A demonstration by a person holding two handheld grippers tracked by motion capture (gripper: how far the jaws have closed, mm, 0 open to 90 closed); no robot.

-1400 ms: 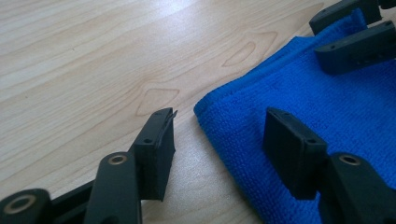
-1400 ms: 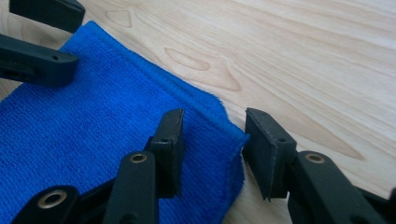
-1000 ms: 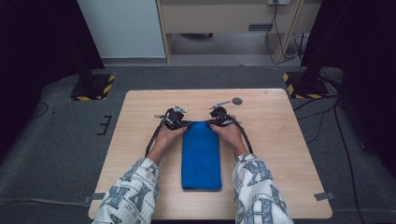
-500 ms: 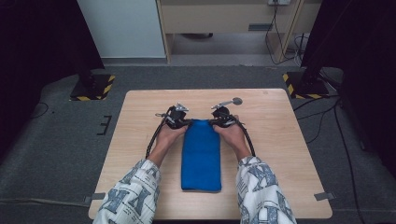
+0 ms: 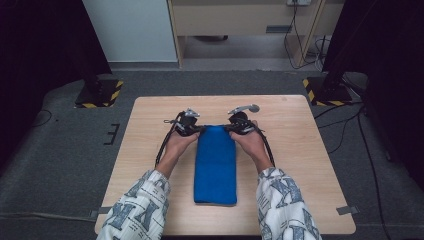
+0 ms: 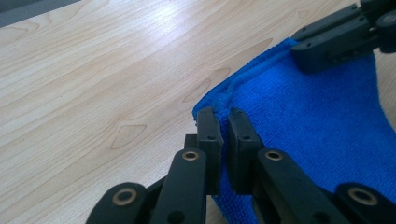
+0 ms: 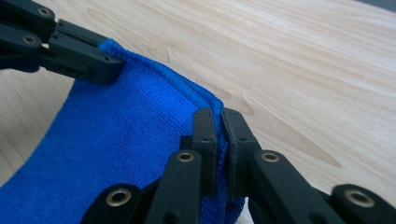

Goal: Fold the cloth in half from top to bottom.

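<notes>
A blue towel [image 5: 216,165], folded into a long strip, lies on the wooden table [image 5: 300,150] and runs from its middle toward the near edge. My left gripper [image 5: 197,128] is shut on the towel's far left corner. In the left gripper view the pads [image 6: 223,112] pinch the hemmed edge of the towel [image 6: 317,121]. My right gripper [image 5: 227,127] is shut on the far right corner, and its pads [image 7: 218,112] clamp the hem of the towel [image 7: 121,140]. The far edge hangs stretched between them, slightly off the wood. Each gripper view also shows the other gripper, the right one [image 6: 336,42] and the left one [image 7: 70,51].
A small grey round thing [image 5: 253,107] lies just beyond the right gripper. Bare wood spreads on both sides of the towel. Stands with yellow-black striped bases [image 5: 100,92] [image 5: 325,90] flank the table on the floor. Cables [image 5: 350,125] trail at the right.
Both grippers have risen a little and taken the towel's far corners up with them. The rest of the towel has stayed flat.
</notes>
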